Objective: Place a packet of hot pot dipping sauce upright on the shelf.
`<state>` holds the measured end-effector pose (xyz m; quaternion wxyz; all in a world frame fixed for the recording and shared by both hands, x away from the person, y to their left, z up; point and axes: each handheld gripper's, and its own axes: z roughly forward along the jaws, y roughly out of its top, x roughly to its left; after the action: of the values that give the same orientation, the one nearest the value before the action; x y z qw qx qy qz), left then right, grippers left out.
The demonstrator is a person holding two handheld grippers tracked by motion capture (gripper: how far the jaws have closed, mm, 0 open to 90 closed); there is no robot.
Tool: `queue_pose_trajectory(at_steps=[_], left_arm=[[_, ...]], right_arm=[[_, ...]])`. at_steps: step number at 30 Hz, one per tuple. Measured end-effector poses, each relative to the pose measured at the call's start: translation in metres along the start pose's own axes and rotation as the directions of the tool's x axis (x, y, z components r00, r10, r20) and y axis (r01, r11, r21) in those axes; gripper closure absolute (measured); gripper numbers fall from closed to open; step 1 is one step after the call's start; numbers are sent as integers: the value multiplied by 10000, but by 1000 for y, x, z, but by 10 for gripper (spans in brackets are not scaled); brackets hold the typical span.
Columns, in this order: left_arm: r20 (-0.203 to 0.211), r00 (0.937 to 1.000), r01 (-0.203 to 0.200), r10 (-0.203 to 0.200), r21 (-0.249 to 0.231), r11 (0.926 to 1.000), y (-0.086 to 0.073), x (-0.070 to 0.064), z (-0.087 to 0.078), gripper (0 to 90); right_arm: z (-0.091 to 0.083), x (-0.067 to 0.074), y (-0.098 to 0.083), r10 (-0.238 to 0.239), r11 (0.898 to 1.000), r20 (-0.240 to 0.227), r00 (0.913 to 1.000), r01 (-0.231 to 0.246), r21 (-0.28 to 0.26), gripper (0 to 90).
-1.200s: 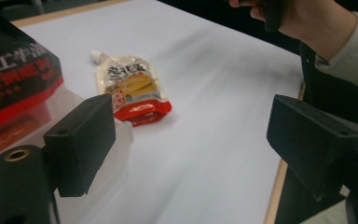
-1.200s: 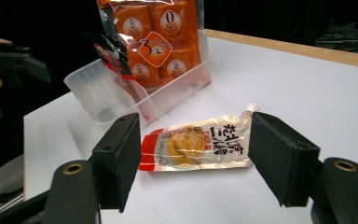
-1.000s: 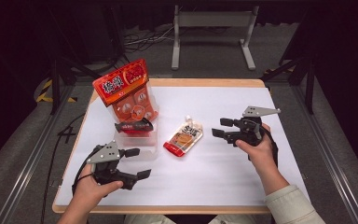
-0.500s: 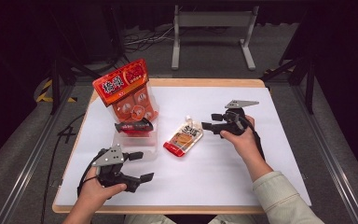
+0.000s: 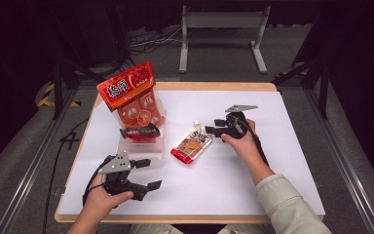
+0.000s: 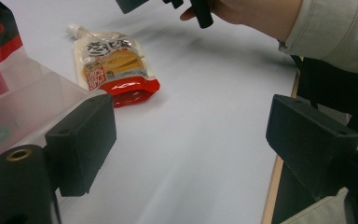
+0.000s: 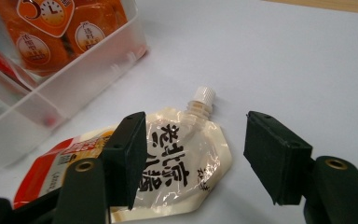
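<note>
The pouch (image 5: 191, 143) lies flat on the white table (image 5: 272, 161), its capped spout end between the wide-open, empty jaws of the right gripper (image 7: 193, 156), though whether either jaw touches it is hard to tell. The left gripper (image 5: 146, 173), also wide open and empty, sits near the table's front edge beside a clear bin (image 5: 141, 146) holding an orange snack pack (image 5: 134, 97) and a dark packet (image 5: 139, 131). The pouch is cream at the spout with black lettering, and red at the bottom.

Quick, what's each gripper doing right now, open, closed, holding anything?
Left gripper: open, holding nothing, above the table.
Right gripper: open, holding nothing, jaws over the spouted pouch.
</note>
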<state>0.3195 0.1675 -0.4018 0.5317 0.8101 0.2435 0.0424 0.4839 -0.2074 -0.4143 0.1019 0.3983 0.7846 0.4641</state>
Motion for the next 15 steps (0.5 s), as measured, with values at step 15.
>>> queue_pose_trajectory(at_steps=[15], left_arm=[[-94,9999,-92,93,99,9999,-2,1,3,172]], right_arm=[[33,5,-9,-292,9963,446,9986,255,825,352]])
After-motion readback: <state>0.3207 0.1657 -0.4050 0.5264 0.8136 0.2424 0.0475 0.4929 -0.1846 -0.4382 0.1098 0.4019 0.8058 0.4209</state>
